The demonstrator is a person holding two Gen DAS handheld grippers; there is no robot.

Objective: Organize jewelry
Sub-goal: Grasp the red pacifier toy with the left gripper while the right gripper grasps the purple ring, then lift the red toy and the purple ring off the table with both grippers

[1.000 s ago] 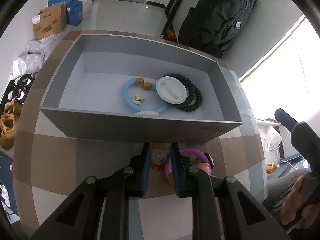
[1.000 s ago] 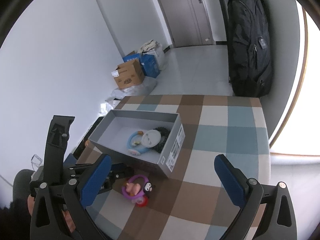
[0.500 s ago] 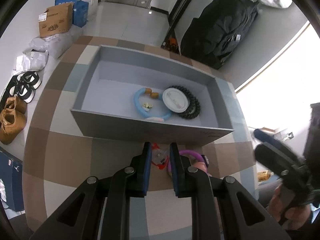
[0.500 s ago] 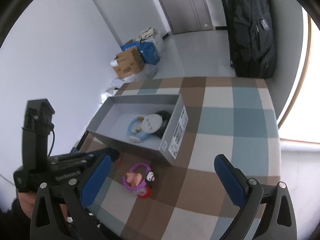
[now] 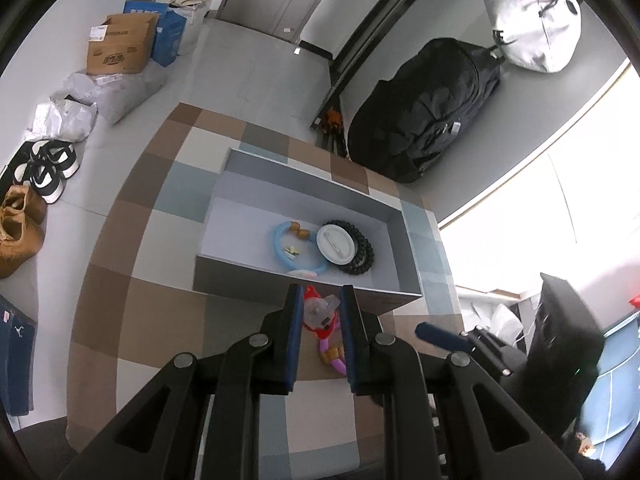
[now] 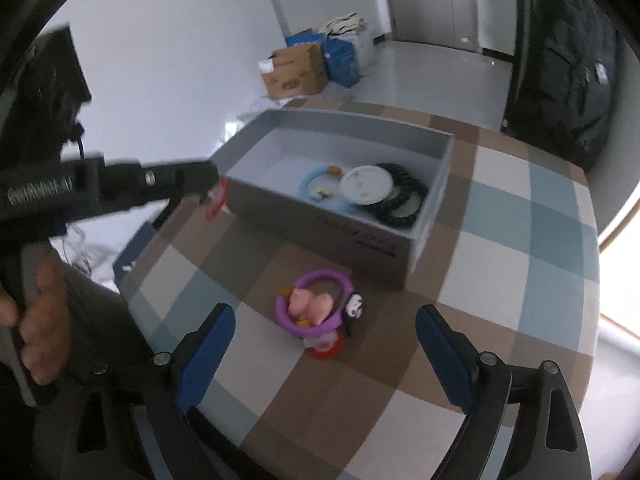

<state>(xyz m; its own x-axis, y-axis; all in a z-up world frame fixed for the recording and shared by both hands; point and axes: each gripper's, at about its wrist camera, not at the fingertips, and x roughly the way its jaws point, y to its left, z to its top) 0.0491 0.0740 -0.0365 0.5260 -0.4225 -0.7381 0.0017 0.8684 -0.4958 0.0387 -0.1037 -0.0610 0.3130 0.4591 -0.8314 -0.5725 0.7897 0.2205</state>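
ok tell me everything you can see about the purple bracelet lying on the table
The purple bracelet is a smooth, plastic-looking ring lying flat on the checkered tablecloth, just outside the grey box. A pink pig-like charm sits inside its loop, a black-and-white character charm at its right edge, small orange beads along the band. A red piece lies touching its near side. Neither gripper touches it.

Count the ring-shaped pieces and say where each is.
3. The blue ring and the black coiled ring, partly under a white disc, lie in the grey box; the purple ring lies on the table before it. Others may be hidden.
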